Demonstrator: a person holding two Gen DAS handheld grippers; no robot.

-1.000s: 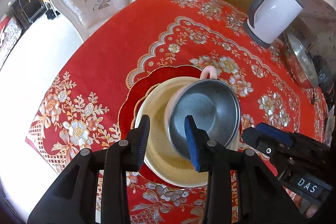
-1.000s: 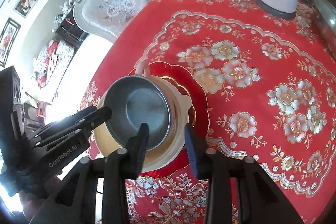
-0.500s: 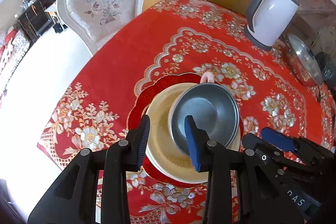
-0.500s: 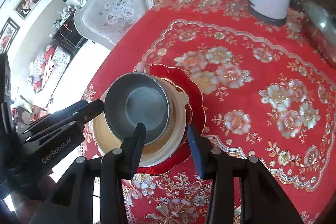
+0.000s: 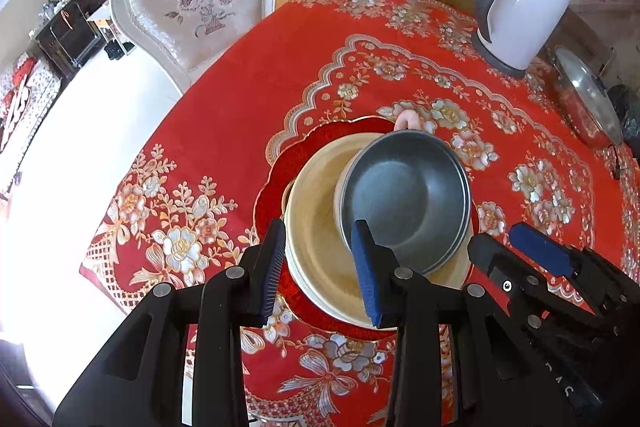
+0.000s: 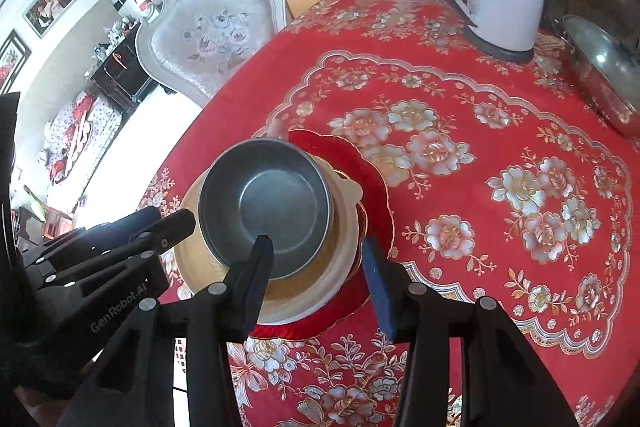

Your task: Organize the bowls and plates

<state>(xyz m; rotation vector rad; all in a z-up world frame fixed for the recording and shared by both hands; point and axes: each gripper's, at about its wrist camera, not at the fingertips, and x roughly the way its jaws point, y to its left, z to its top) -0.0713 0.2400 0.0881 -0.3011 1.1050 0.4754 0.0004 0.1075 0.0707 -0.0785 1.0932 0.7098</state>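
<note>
We see the left gripper point(image 5: 320, 267) spread wide, holding nothing, above the stack; right gripper point(image 6: 316, 279) likewise wide, empty. Metal bowl point(image 5: 404, 207) sits in a pink cup point(image 5: 406, 119) on a cream plate point(image 5: 316, 211), on a red plate point(image 5: 288, 159), near the table's point(image 5: 240, 99) front-left edge. Kettle point(image 5: 520, 7) at far right corner

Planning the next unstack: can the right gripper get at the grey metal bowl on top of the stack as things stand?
Probably yes. The grey metal bowl sits topmost on the cream plate, nothing covering it, and the right gripper is open just above its near rim. The left gripper flanks the far side only.
</note>
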